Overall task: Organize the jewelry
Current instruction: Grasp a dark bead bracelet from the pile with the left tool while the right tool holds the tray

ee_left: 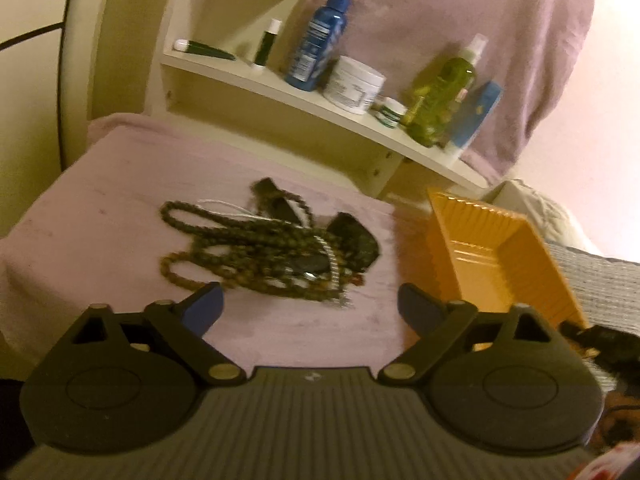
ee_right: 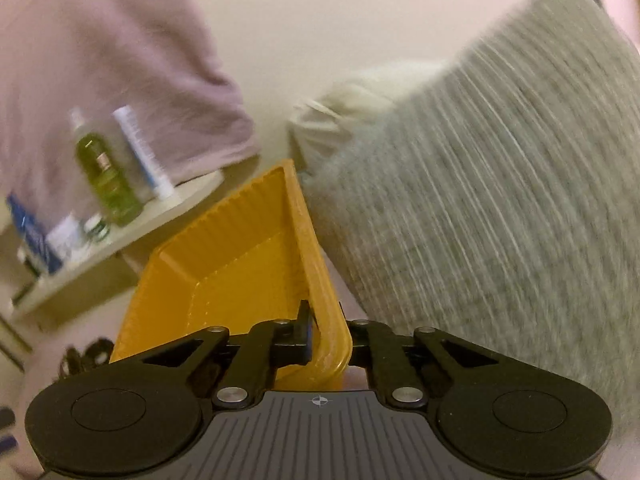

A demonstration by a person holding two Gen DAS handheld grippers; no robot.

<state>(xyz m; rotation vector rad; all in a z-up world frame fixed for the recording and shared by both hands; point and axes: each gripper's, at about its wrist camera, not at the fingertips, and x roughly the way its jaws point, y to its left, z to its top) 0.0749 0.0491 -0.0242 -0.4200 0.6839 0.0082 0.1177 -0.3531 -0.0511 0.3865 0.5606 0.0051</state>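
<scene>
Pink fleece cloth (ee_left: 100,248) is spread over the surface, soft and matte, likely to keep beads from rolling. Behind it, at 12 o'clock in the left wrist view, a cream shelf (ee_left: 280,92) carries toiletries: a blue spray bottle (ee_left: 320,36), a white jar (ee_left: 354,84) and a green bottle (ee_left: 444,96). A grey ribbed cushion (ee_right: 500,200) is seen at 2 o'clock in the right wrist view, blurred.

The jewelry pile (ee_left: 272,244) is found at the cloth's middle, just ahead of the left gripper (ee_left: 310,304): strands of small round dark-olive and brown beads, tangled, with a pale cord, some dark flat pieces and a metallic link band mixed in. Individual pieces cannot be told apart in the tangle.

The left jaws are spread wide and released, nothing between the blue pads; they are aimed down at the pile, judged as readiness for a pick.

The yellow tray (ee_left: 500,256) is seen at 3 o'clock of the pile: rigid glossy plastic, rectangular, with ribbed sloping walls and a flat floor, nothing visible inside. Its near rim is pinched by the right gripper (ee_right: 316,332), jaws clenched on the thin wall. The tray appears tilted and raised at that corner, judged as being repositioned as the receptacle for sorted pieces. The thin-edge pinch is judged liable to slip or swing.
</scene>
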